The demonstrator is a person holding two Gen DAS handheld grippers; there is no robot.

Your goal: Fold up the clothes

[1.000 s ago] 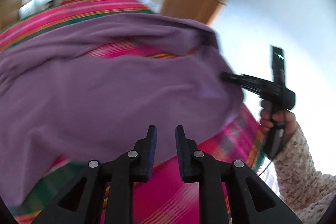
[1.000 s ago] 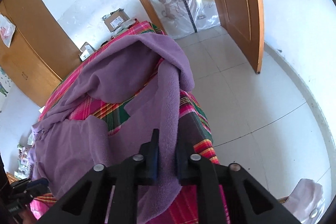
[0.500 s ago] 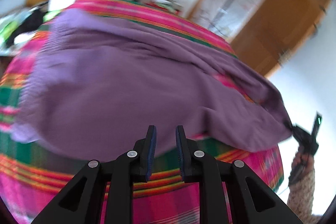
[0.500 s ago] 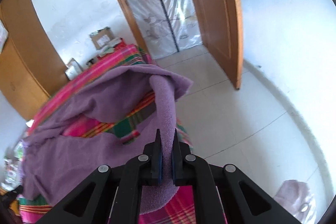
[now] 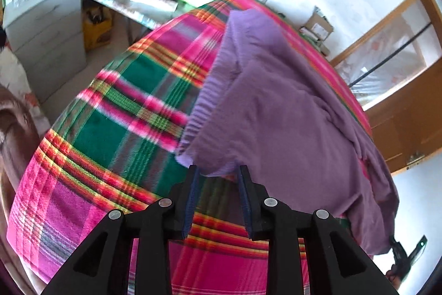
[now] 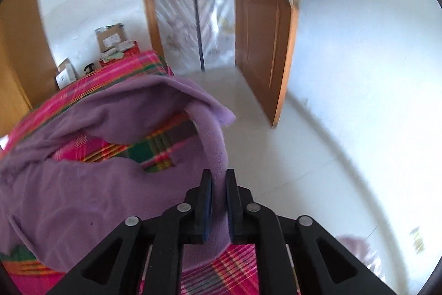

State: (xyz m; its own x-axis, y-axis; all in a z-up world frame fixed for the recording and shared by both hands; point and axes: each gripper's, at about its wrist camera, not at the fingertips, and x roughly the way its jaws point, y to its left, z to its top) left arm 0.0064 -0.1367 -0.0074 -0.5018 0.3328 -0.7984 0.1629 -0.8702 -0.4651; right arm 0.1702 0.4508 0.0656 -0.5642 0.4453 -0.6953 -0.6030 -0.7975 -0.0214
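2 claws: my right claw (image 6: 218, 179) pinches the purple fleece garment (image 6: 83, 184); my left claw (image 5: 216, 176) gapes at its 6 o'clock hem on the plaid bed (image 5: 110, 129).

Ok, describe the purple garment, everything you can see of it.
The purple garment is a soft, fleecy-looking top in plain lilac, with a ribbed band along one edge. It lies spread and rumpled across the plaid blanket, partly folded so the plaid shows through a gap. The right gripper is shut on a strip of it at the bed's edge; the left gripper is open at its near hem.
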